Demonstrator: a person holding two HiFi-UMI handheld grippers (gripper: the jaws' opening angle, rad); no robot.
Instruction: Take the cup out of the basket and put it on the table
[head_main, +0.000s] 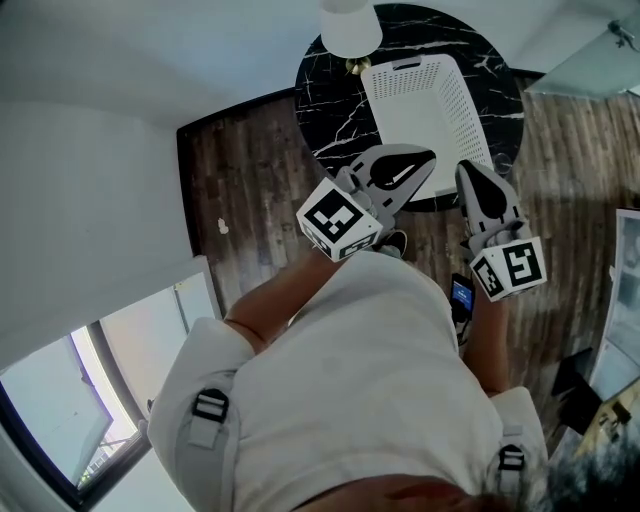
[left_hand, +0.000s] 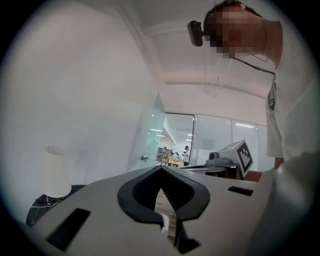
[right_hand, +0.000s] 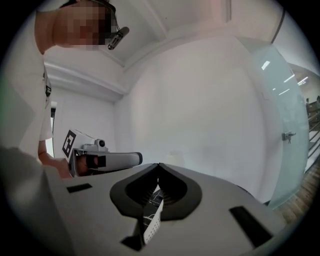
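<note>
A white perforated basket (head_main: 428, 105) stands on a round black marble table (head_main: 330, 110) in the head view. No cup shows in any view, and what I see of the basket's inside is plain white. My left gripper (head_main: 428, 156) is held over the table's near edge, its tip at the basket's near left corner. Its jaws meet at a point (left_hand: 161, 168) with nothing between them. My right gripper (head_main: 466, 169) hovers by the basket's near right corner, also shut (right_hand: 158, 164) and holding nothing. Both point up and away from me.
A white lampshade (head_main: 350, 25) stands at the table's far edge, and the left gripper view catches that lamp (left_hand: 55, 172) low at its left. Dark wood floor (head_main: 240, 190) surrounds the table. White walls and glass partitions (left_hand: 150, 140) lie beyond.
</note>
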